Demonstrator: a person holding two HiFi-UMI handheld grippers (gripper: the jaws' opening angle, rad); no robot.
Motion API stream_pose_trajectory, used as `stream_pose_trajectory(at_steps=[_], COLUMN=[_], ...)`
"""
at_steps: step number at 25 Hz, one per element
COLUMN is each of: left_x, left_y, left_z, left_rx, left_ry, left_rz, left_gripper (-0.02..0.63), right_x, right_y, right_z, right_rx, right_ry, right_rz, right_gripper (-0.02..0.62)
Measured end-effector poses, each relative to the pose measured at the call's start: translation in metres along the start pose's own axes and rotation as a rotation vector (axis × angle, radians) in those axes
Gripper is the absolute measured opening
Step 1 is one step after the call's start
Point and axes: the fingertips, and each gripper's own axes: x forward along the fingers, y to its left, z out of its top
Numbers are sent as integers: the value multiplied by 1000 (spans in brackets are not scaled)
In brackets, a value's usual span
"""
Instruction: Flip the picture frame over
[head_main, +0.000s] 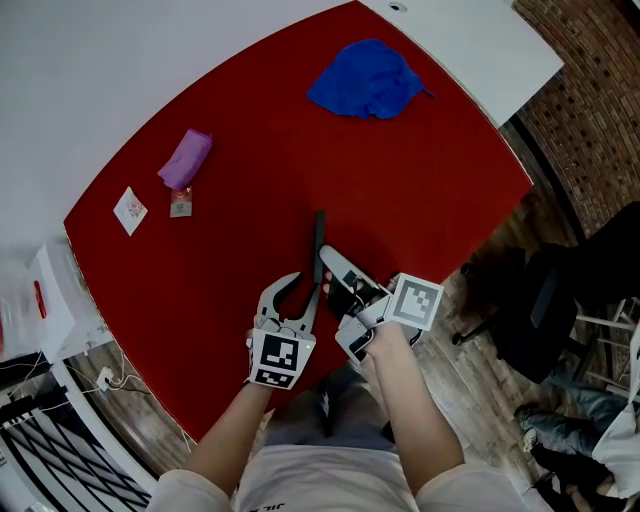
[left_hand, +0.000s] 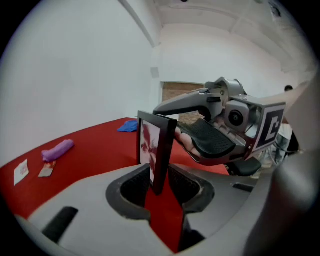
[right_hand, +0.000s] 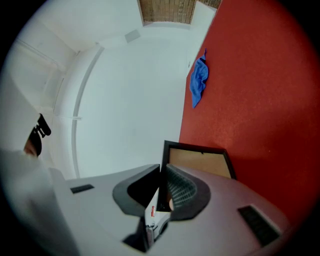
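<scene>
A: Where is the picture frame (head_main: 320, 245)?

B: Stood on edge on the red table (head_main: 420, 200), near the person's side. From the head view it shows only as a thin dark line.

A: The right gripper (head_main: 330, 268)?

B: Jaws narrow, pinched on the frame's black rim. Its own view shows the brown backing board just past the pads (right_hand: 186, 186).

A: And the left gripper (head_main: 303, 288)?

B: Jaws wide apart. The frame's lower corner stands in the gap between them, with red table showing on either side — the pads do not press on it. The frame's printed face, a reddish image, is turned toward this gripper's left jaw.

A: Are the two grippers touching?

B: Close beside each other at the frame's near end. Whether they touch cannot be told.

A: Anything else on the table?

B: A blue cloth (head_main: 368, 78) lies crumpled at the far edge, well apart from the frame. At the left side lies a purple object (head_main: 186, 158) with a small packet (head_main: 181, 203) just beside it, and a white card (head_main: 130, 210) nearer the edge.
</scene>
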Motion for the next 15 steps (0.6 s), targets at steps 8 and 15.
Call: stream_pose_trajectory(at_steps=[8, 15], left_x=[23, 27], left_y=[-7, -11], left_z=[8, 7], left_rx=[14, 19], left_ry=[-23, -20], left_rz=[-8, 8], left_gripper=[100, 100], right_x=[-3, -10], right_y=[3, 7], right_z=[9, 22], right_rx=[-100, -365], right_ry=[41, 81], right_rz=[-46, -254], right_gripper=[43, 67])
